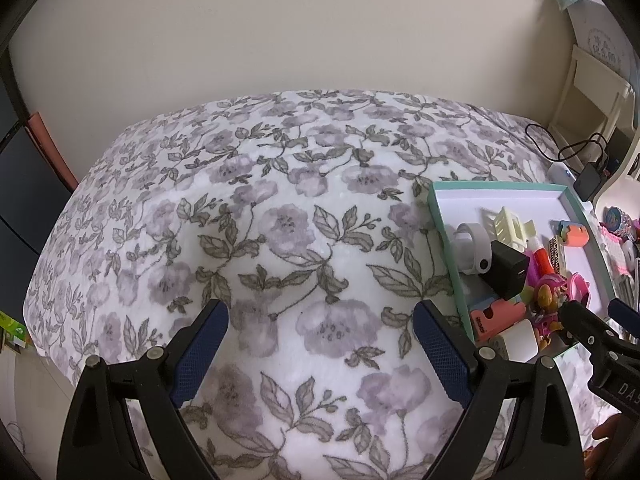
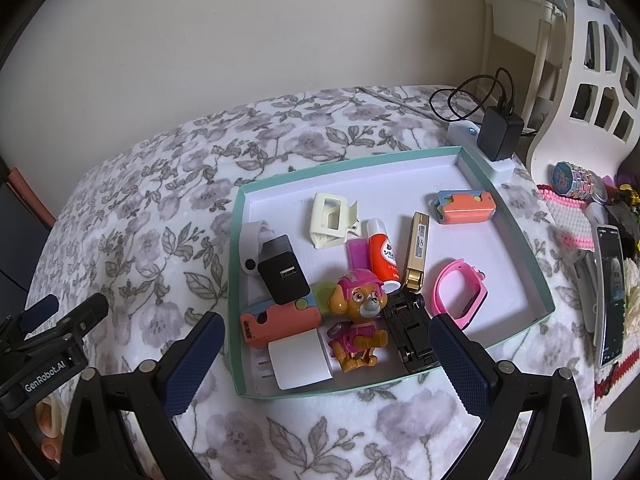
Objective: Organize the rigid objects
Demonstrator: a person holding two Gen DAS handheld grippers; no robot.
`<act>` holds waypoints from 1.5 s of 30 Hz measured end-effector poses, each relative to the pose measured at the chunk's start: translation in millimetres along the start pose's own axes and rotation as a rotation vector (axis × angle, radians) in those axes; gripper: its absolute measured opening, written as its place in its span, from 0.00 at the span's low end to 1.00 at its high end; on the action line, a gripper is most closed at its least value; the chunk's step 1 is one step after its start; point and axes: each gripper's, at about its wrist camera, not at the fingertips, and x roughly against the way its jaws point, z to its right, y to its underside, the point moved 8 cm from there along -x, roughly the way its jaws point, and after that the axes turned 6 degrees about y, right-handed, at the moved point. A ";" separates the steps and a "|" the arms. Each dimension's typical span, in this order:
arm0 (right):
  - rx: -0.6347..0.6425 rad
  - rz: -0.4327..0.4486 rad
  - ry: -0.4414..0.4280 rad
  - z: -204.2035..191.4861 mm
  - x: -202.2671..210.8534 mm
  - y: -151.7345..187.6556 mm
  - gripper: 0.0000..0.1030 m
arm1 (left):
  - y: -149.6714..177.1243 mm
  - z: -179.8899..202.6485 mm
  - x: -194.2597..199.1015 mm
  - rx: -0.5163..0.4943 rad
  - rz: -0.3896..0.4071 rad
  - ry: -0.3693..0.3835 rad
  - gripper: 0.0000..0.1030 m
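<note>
1. Two hand-held grippers are in view. The left hand-held gripper point(image 1: 320, 344) hangs with its fingers spread over bare floral bedspread point(image 1: 280, 200) and holds nothing. The right hand-held gripper point(image 2: 326, 356) hangs with its fingers spread above the near edge of the tray point(image 2: 516, 232), also holding nothing.
2. One shallow teal-rimmed tray lies on the bed, and all the small rigid things counted below lie inside it, crowded toward its near left corner. Whether they have been gathered there or are waiting to be sorted out, the views do not settle.
3. Judged advice for any grasp here: descend with the jaws wide over a single item, choose one lying clear such as the pink band point(image 2: 460, 292), and close across its narrow side so that neighbours are not dragged.
4. The toy pup figure point(image 2: 360, 320) touches the black folding stand point(image 2: 412, 332) and the white plug point(image 2: 300, 360); a pinch here would likely disturb them.
5. Counts in the tray:
   - two orange cases point(image 2: 276, 320) point(image 2: 466, 206);
   - one black charger cube point(image 2: 282, 274);
   - one white band point(image 2: 254, 248);
   - one cream hair claw point(image 2: 330, 220);
   - one red-and-white tube point(image 2: 384, 252);
   - one magenta stick point(image 2: 357, 254);
   - one gold bar point(image 2: 418, 252).
</note>
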 end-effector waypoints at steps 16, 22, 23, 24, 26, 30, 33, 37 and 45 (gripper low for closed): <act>-0.004 -0.009 0.001 0.2 -1.5 -0.3 1.00 | 1.7 -0.9 -1.6 -0.001 -0.005 0.000 0.91; -0.003 -0.009 0.000 0.6 -1.6 0.2 1.00 | 1.4 -0.6 -1.8 -0.002 -0.006 -0.001 0.91; -0.003 -0.009 0.000 0.7 -1.6 0.7 1.00 | 0.9 -0.3 -1.8 -0.002 -0.007 0.000 0.91; -0.003 -0.009 0.000 0.7 -1.6 0.4 1.00 | 1.6 -0.6 -1.9 -0.002 -0.007 0.000 0.91; -0.002 -0.009 0.000 0.7 -1.6 0.5 1.00 | 1.3 -0.4 -2.1 -0.003 -0.008 -0.001 0.91; -0.003 -0.010 0.000 0.8 -1.8 0.7 1.00 | 1.9 -0.7 -2.5 -0.004 -0.010 -0.002 0.91; -0.003 -0.010 0.000 0.8 -1.9 0.8 1.00 | 2.9 -1.0 -2.5 -0.005 -0.010 -0.002 0.91; -0.002 -0.010 0.000 0.9 -2.1 0.8 1.00 | 2.4 -0.4 -2.7 -0.004 -0.010 -0.003 0.91; -0.003 -0.011 0.000 0.8 -2.1 0.4 1.00 | 2.4 0.3 -2.9 -0.004 -0.011 -0.003 0.91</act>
